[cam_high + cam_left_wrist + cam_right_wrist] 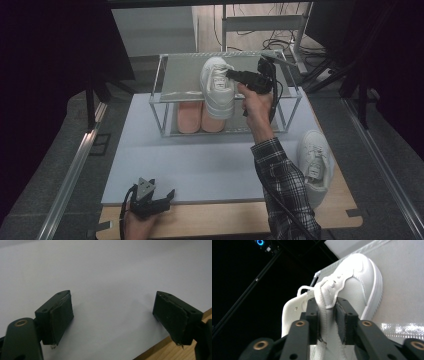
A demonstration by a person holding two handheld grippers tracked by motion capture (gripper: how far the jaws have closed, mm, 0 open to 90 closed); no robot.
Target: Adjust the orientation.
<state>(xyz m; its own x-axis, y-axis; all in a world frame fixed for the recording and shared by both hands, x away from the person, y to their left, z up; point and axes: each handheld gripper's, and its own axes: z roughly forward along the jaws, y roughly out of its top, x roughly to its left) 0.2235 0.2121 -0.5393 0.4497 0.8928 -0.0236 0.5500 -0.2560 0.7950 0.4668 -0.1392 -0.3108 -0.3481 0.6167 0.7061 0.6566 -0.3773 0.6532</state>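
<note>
A white sneaker (218, 87) stands on the top shelf of a clear rack (159, 80), its toe toward me. My right gripper (231, 74) reaches in from the right at its collar. In the right gripper view the jaws of that gripper (327, 303) stand on either side of the sneaker's (354, 282) padded collar, a little apart, and the pads do not seem to squeeze it. My left gripper (162, 194) rests at the near left edge of the white mat (190, 160). Its jaws (112, 307) are wide open over the bare mat (105, 272).
A second white sneaker (315, 160) lies on the wooden table (235, 220) to the right of the mat. A pink pair of shoes (197, 117) sits on the rack's lower shelf. Cables and stand legs lie beyond the rack.
</note>
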